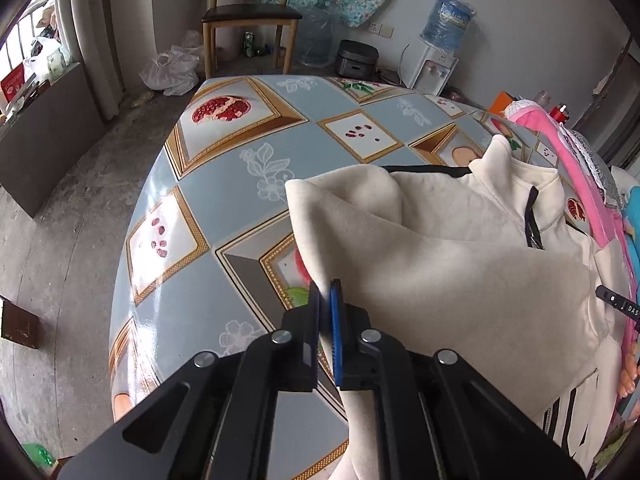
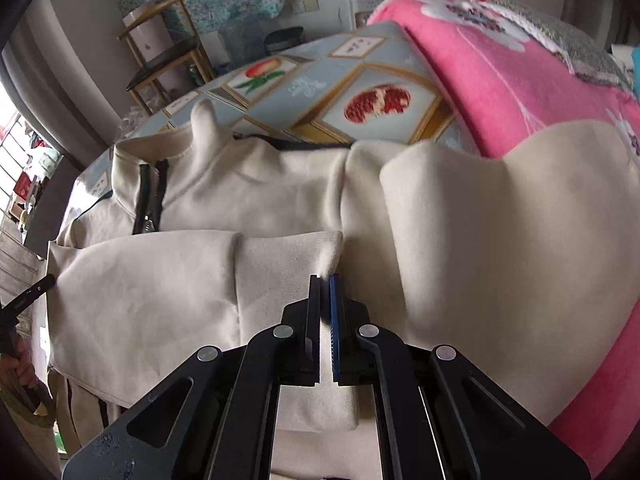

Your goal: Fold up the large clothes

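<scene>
Table's got a glossy pomegranate-print tablecloth [image 1: 240, 184], with a wooden chair [image 1: 250, 16] behind it at 12 o'clock. The cream zip-neck sweatshirt [image 1: 460, 248] lies across it, pink blanket [image 2: 520, 92] at 2 o'clock. Left gripper [image 1: 325, 292] is pinched tight on the sweatshirt's edge; right gripper [image 2: 325, 284] is clamped on a fold too.

Count, both wrist views:
- cream zip-neck sweatshirt [image 1: 460, 248]: 1
- pink fleece blanket [image 2: 520, 92]: 1
- hand-held gripper: 2, left [image 1: 325, 292] and right [image 2: 325, 286]
- bench [image 1: 240, 184]: 1
- wooden chair [image 1: 250, 16]: 1
- water dispenser [image 1: 434, 68]: 1
- water bottles: 2, one on the dispenser [image 1: 448, 20], one on the floor [image 1: 318, 42]
- rice cooker [image 1: 356, 60]: 1
</scene>
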Motion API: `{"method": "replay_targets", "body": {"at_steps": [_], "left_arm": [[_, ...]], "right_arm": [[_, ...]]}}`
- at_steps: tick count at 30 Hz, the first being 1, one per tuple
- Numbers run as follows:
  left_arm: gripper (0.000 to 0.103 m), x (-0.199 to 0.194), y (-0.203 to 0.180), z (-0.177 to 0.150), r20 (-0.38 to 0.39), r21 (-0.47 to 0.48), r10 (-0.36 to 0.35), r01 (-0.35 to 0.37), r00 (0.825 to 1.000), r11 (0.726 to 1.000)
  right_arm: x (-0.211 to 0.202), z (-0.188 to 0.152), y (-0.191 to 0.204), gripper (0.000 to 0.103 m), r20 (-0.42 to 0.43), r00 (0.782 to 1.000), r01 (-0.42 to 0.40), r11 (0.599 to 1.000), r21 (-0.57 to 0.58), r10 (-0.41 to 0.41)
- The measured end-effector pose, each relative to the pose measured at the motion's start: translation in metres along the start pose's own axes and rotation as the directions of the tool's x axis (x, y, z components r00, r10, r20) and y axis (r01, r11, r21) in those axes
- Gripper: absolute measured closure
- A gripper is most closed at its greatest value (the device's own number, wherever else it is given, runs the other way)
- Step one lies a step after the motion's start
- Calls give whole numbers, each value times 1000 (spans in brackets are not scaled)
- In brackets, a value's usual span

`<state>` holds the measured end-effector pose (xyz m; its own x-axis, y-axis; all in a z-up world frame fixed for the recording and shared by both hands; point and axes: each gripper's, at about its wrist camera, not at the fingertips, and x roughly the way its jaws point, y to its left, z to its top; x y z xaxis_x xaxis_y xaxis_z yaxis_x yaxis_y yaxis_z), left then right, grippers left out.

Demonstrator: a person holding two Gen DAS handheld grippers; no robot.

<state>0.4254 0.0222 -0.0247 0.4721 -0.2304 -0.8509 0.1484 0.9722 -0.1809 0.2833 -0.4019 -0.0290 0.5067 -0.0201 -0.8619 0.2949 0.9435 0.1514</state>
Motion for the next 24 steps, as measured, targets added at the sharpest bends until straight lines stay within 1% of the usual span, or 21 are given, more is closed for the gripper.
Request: {"method": "replay_targets", "body": {"at_steps": [3, 4, 5, 6, 7, 8, 10, 12, 13, 14, 16, 17, 19, 20, 21, 23, 24], "left_arm": [[94, 4, 2, 0, -25, -17, 14, -14, 1000, 1000], [90, 3, 1, 1, -27, -14, 26, -26, 999, 1000], [90, 0, 1, 1, -17, -7, 49, -49, 999, 999], [87, -5, 1, 1, -7, 2, 68, -68, 998, 998], [82, -11, 2, 1, 6, 10, 82, -83, 997, 997], [79, -19, 3, 0, 22, 18, 89, -90, 996, 996], [76, -36, 1, -4, 55, 49, 92, -95, 994, 994], [69, -50, -8, -13, 75, 105, 80, -88, 994, 991], [64, -53, -15, -20, 73, 136, 73, -82, 995, 987], [60, -54, -23, -29, 61, 171, 72, -81, 996, 982], [59, -47, -42, -49, 16, 250, 88, -90, 996, 964], [59, -41, -51, -59, -10, 285, 105, -98, 994, 954], [58, -25, -59, -77, -58, 329, 156, -129, 986, 935], [54, -29, -59, -82, -2, 319, 160, -151, 987, 936], [52, -28, -58, -84, -1, 324, 180, -170, 984, 931], [52, -32, -53, -84, -1, 311, 188, -178, 982, 934], [52, -36, -51, -83, -6, 302, 188, -177, 982, 937]], "right_arm": [[5, -2, -13, 95, -20, 998, -63, 997, 44, 64], [1, -2, -15, 93, -13, 997, -79, 996, 46, 79], [-4, -2, -17, 87, -8, 996, -89, 995, 48, 90], [-11, -2, -18, 77, 3, 997, -77, 996, 48, 77], [-21, -3, -18, 73, 25, 998, -64, 997, 43, 63], [-31, -5, -17, 70, 44, 997, -68, 997, 32, 66], [-48, -10, -10, 70, 67, 995, -77, 997, -6, 77], [-59, -16, 4, 70, 65, 994, -82, 994, -66, 86], [-59, -17, 11, 70, 58, 995, -78, 992, -96, 84], [-58, -20, 21, 69, 48, 996, -68, 989, -129, 75], [-50, -29, 37, 67, 28, 999, -39, 983, -179, 45], [-42, -34, 42, 65, 11, 1000, -25, 981, -193, 27], [-24, -45, 49, 64, -31, 999, 19, 978, -207, -26], [-18, -50, 48, 64, -41, 998, 40, 977, -209, -50], [-21, -54, 50, 64, -15, 998, 54, 975, -216, -59], [-25, -56, 51, 63, -27, 996, 73, 974, -216, -80], [-30, -56, 52, 59, -31, 996, 77, 976, -205, -85]]}}
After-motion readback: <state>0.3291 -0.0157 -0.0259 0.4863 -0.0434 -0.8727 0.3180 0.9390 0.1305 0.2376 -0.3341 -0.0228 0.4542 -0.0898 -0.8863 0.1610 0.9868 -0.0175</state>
